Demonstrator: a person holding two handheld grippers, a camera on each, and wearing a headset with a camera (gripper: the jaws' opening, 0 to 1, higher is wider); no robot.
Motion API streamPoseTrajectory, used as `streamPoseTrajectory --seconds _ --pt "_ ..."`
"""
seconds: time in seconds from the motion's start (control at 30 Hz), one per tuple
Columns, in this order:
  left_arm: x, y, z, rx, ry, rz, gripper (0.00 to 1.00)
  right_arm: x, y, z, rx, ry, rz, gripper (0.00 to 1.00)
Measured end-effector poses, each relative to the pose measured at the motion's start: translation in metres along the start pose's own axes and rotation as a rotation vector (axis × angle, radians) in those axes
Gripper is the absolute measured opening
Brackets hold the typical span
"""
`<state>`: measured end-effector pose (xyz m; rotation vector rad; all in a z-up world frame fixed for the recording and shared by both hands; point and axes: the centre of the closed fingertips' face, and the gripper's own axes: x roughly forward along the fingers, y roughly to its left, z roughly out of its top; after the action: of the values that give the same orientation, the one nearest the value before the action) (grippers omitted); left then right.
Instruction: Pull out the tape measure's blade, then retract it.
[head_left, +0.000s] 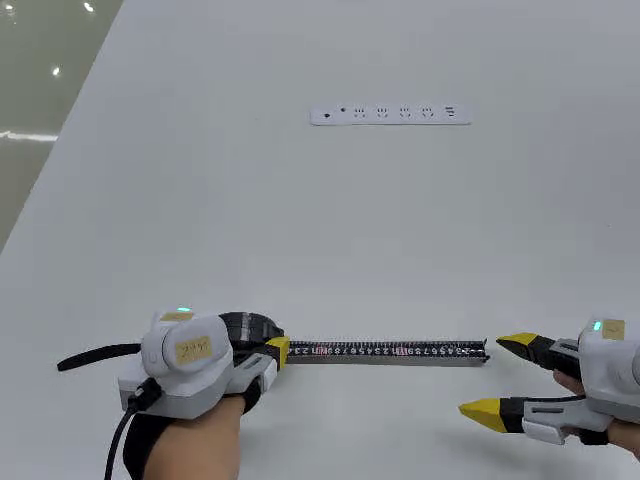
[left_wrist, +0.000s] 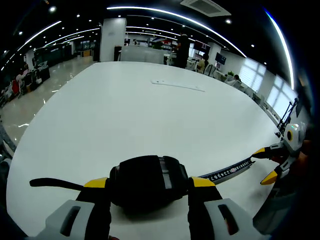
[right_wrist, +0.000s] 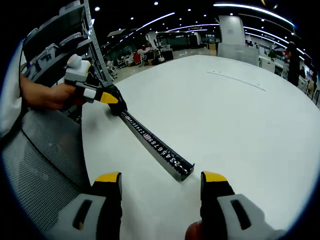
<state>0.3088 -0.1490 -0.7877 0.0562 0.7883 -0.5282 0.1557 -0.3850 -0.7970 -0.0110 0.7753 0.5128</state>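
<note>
Lower left, the tape measure (head_left: 250, 330) sits in my left gripper (head_left: 272, 352), its blade (head_left: 385, 350) running right along the table (head_left: 300, 230) toward my right gripper (head_left: 500, 376). A power strip (head_left: 390, 114) lies upper centre.

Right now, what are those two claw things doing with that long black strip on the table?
A person is holding a hand-held gripper in each hand. The left hand-held gripper is clamped on the black case of a tape measure. Its blade lies drawn out flat along the white table. The right hand-held gripper is open at the blade's far end, which sits between its jaws without being pinched. A power strip lies farther back.
</note>
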Motion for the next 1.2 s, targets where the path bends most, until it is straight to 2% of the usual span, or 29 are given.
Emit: streamPoseTrajectory --seconds 0.1,0.17,0.47,0.57,0.9,1.07,1.1,1.2 --pt "0.000 0.000 0.000 0.001 -0.003 -0.002 0.59 0.002 -0.007 -0.004 -0.016 0.014 -0.012 0.62" --pt "0.000 0.000 -0.001 0.001 -0.004 -0.002 0.59 0.003 -0.012 -0.005 -0.053 0.015 -0.026 0.59" --pt "0.000 0.001 -0.001 0.000 0.000 -0.005 0.59 0.011 -0.023 -0.012 -0.107 0.041 -0.027 0.48" --pt "0.000 0.000 -0.001 0.001 -0.001 -0.007 0.59 0.013 -0.026 -0.007 -0.128 0.030 -0.029 0.44" --pt "0.000 0.000 -0.001 0.002 0.003 -0.009 0.59 0.014 -0.036 -0.003 -0.209 0.023 -0.007 0.27" --pt "0.000 0.000 -0.001 0.002 0.003 -0.010 0.59 0.015 -0.032 -0.001 -0.246 0.053 0.026 0.21" --pt "0.000 0.000 -0.001 0.002 0.003 -0.010 0.59 0.017 -0.031 -0.001 -0.272 0.064 0.035 0.21" --pt "0.000 0.000 -0.001 0.002 0.004 -0.012 0.59 0.017 -0.029 0.000 -0.291 0.070 0.049 0.20"
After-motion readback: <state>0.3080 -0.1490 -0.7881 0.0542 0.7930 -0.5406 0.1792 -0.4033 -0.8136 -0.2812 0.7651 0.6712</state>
